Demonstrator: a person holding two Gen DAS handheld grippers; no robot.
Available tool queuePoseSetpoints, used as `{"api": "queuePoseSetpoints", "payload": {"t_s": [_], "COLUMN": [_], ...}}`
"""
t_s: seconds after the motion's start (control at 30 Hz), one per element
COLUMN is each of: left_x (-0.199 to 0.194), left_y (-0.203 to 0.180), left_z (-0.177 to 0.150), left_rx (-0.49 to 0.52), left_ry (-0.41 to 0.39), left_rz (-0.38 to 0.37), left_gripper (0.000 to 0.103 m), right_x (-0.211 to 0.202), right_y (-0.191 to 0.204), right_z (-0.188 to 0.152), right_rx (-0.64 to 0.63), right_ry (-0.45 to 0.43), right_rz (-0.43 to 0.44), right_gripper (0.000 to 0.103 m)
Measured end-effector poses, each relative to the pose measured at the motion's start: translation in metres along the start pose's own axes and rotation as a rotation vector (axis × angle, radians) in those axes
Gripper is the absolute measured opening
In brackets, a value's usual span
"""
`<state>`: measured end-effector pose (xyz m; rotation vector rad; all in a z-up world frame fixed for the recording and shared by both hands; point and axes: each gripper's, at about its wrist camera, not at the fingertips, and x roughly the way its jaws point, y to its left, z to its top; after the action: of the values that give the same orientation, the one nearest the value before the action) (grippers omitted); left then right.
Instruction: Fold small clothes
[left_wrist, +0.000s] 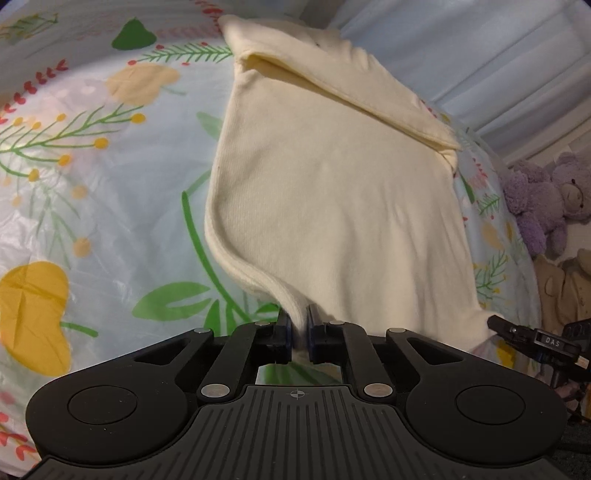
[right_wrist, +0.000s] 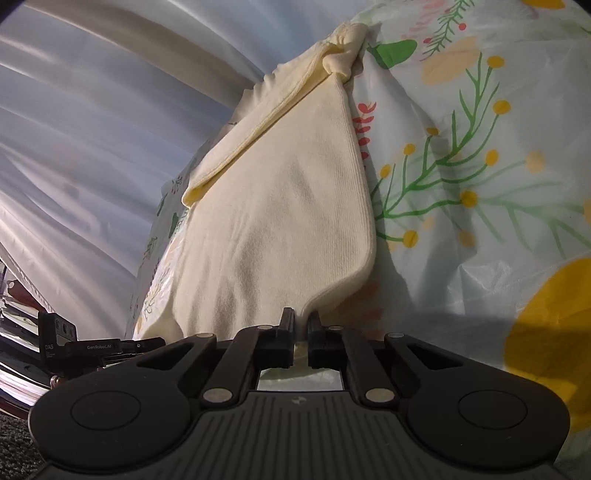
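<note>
A cream knit garment (left_wrist: 325, 192) lies on a floral sheet (left_wrist: 92, 177), its far part folded over in a diagonal flap. My left gripper (left_wrist: 300, 332) is shut on the near left hem, which is pulled up in a ridge between the pads. In the right wrist view the same cream garment (right_wrist: 280, 221) stretches away, bunched in a knot at its far tip. My right gripper (right_wrist: 303, 328) is shut on the near edge of the cloth. The right gripper's finger (left_wrist: 517, 330) shows at the garment's near right corner in the left wrist view.
The floral sheet (right_wrist: 480, 184) covers the surface on all sides of the garment. Pale curtains (right_wrist: 92, 129) hang behind it. A purple plush bear (left_wrist: 546, 199) and a beige plush toy (left_wrist: 569, 291) sit beyond the sheet's right edge. The left gripper's body (right_wrist: 92, 347) shows at lower left.
</note>
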<state>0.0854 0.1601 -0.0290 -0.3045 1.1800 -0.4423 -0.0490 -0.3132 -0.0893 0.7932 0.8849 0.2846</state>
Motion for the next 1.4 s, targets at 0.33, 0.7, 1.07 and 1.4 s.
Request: {"api": "queuePoseSetpoints", "payload": {"t_s": [0.33, 0.7, 1.07, 1.4], "left_x": [0.006, 0.068, 0.095, 0.105], "left_y": [-0.032, 0.003, 0.025, 0.021], "left_z": [0.102, 0.137, 0.153, 0.161], "left_rx": [0.104, 0.08, 0.133, 0.151], "left_ry": [-0.317, -0.383, -0.298, -0.286], "left_rz": [0.069, 0.248, 0.223, 0.188], "left_gripper": [0.009, 0.027, 0.042, 0.021], "right_x": [0.03, 0.089, 0.124, 0.132], "right_y": [0.041, 0.04, 0.027, 0.029], "right_z": [0.097, 0.151, 0.155, 0.168], "right_rx": [-0.144, -0.222, -0.353, -0.387], "right_ry": [-0.241, -0.345, -0.208, -0.205], "right_rz": [-0.04, -0.263, -0.317, -0.356], "right_gripper": [0.005, 0.013, 0.028, 0.031]}}
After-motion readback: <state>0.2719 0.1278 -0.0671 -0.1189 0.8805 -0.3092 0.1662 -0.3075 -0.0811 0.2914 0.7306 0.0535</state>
